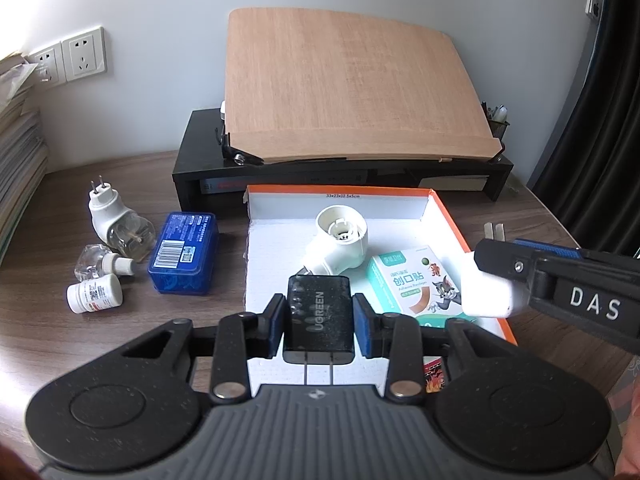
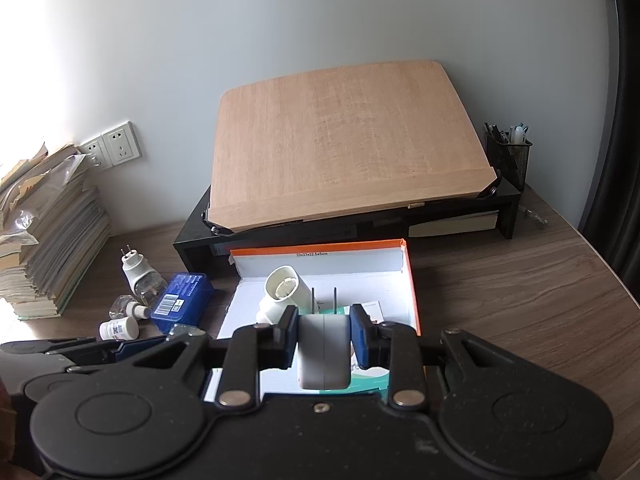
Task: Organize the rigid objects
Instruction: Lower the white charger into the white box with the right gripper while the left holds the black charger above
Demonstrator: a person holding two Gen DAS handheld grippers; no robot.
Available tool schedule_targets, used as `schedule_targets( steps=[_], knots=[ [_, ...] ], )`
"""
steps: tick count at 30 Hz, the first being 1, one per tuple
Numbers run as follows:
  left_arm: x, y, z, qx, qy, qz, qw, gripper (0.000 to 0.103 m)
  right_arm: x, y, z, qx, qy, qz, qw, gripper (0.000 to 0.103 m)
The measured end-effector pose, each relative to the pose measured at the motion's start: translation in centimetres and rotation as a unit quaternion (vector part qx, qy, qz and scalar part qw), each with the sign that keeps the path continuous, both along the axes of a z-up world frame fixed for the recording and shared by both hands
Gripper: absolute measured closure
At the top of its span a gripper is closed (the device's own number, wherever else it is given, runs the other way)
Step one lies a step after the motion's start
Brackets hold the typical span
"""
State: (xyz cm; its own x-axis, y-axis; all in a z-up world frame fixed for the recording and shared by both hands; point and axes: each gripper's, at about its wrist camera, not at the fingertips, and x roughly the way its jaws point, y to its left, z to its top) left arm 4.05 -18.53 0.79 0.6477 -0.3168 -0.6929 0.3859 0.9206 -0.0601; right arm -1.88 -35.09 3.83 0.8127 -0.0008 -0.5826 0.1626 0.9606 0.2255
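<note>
Two chargers were being carried to the box at once. From the left wrist, the left gripper (image 1: 319, 316) was seen clamped on a black charger (image 1: 319, 317), prongs toward the camera, held over the near end of the orange-edged box (image 1: 448, 216); a lowering and release seemed called for next. From the right wrist, the right gripper (image 2: 324, 338) was closed on a smooth white charger (image 2: 323, 352), prongs forward, above the same box (image 2: 412, 280).

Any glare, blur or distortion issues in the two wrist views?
Left wrist: sharp, heavy fisheye bowing at the edges, even daylight, black charger in the left gripper readable. Right wrist: upper-left wall blown out over the paper stack; white charger in the right gripper stays crisp.
</note>
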Motion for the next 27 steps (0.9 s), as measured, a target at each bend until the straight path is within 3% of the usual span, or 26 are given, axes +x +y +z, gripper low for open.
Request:
schedule_targets(
  steps=[27],
  knots=[
    [1.2, -0.1, 0.0, 0.003, 0.000, 0.006, 1.0000, 0.067, 1.9, -0.3, -0.1, -0.001, -0.001, 0.006, 1.000, 0.068]
  ],
)
